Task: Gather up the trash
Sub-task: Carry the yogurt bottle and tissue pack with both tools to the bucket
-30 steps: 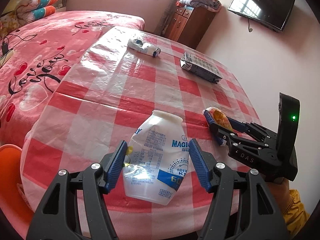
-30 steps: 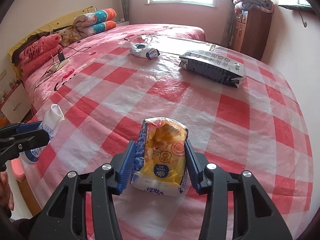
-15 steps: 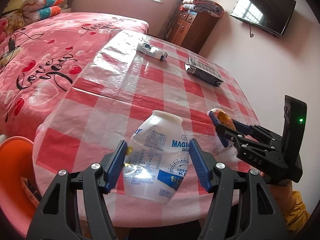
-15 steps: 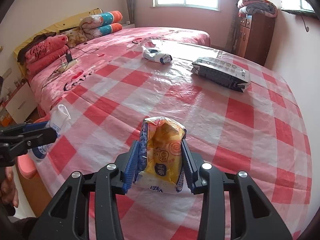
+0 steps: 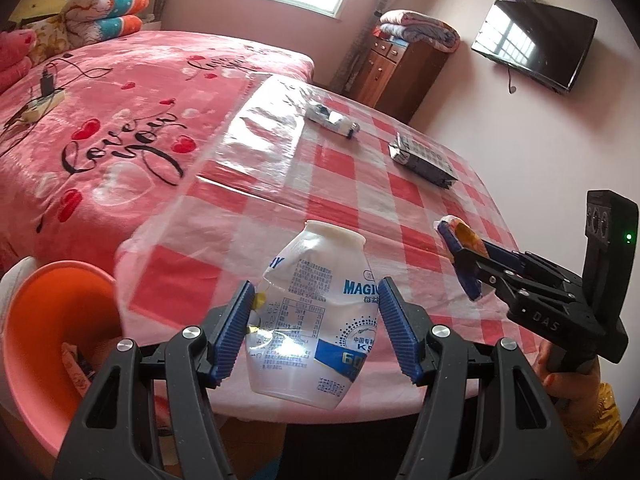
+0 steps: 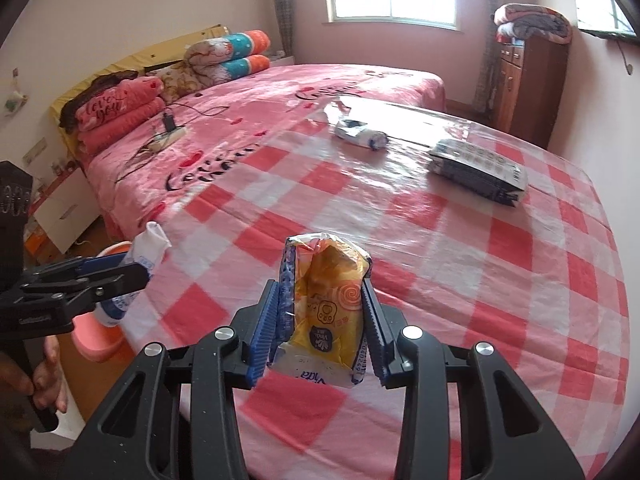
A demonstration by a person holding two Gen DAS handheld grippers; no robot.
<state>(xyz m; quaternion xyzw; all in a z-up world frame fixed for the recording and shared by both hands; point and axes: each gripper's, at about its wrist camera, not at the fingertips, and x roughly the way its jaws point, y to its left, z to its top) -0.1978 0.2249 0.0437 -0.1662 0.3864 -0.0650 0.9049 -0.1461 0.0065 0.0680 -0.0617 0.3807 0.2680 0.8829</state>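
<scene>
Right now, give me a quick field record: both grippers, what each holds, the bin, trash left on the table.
left gripper: shut on white plastic bottle, lifted off table
right gripper: shut on yellow tissue pack, lifted off table
bin: orange bin beside the table edge, below left gripper; some wrapper inside
left on table: crumpled white-blue wrapper, dark carton lying flat, apart from each other
surface: red-white checked tablecloth
</scene>
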